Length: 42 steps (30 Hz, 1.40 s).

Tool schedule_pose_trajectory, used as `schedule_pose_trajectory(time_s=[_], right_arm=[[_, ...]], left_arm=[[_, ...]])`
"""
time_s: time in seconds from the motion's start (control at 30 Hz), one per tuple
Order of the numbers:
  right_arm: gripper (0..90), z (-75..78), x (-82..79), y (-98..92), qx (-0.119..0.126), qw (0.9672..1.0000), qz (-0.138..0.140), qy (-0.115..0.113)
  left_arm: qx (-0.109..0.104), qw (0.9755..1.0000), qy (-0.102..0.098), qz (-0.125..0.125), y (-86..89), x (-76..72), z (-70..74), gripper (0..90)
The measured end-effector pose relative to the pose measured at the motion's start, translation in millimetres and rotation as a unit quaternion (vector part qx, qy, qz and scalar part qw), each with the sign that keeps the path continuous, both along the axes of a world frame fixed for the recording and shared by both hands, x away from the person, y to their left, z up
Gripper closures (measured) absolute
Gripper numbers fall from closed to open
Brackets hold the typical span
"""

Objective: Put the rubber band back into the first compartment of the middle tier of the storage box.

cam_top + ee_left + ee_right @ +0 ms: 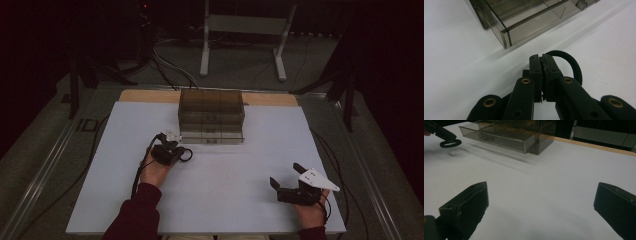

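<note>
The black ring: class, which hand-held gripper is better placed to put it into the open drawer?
Left. The left hand-held gripper already clamps the black ring beside the open drawer; the right sits open, farther away.

You worked in dim light: the white table (225, 170) glowed softly (the room behind stayed nearly black), shadows were faint, and the close jaws looked blurred.

The left gripper (172, 150) sits left of centre, jaws pinched together on a black ring (571, 65). The right gripper (286, 178), near right, has jaws spread wide.
</note>
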State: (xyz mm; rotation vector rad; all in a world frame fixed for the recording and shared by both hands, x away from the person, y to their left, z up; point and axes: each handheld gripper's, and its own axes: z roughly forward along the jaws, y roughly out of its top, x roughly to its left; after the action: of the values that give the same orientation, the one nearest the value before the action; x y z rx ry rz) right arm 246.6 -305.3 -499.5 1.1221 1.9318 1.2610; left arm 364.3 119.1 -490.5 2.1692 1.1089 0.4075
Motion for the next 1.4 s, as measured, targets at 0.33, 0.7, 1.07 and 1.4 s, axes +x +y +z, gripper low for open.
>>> schedule_pose_trajectory(time_s=[0.33,0.7,1.07,1.4], right_arm=[[0.2,0.1,-0.1,0.0,0.002,1.0,0.0,0.0],[0.3,0.0,-0.1,0.2,0.0,1.0,0.001,0.0],[0.2,-0.1,0.0,0.1,0.001,1.0,0.001,0.0],[0.2,-0.3,0.2,0.3,0.001,1.0,0.002,0.001]], left_arm=[[-0.005,0.9999,-0.007,-0.011,-2.0,-1.5,11.2,88.4],[-0.011,0.9997,-0.008,-0.022,-3.1,-1.1,22.0,88.4],[-0.015,0.9994,-0.017,-0.027,-2.5,-0.1,34.5,88.4],[-0.017,0.9991,-0.025,-0.029,-3.8,2.8,45.7,88.4]])
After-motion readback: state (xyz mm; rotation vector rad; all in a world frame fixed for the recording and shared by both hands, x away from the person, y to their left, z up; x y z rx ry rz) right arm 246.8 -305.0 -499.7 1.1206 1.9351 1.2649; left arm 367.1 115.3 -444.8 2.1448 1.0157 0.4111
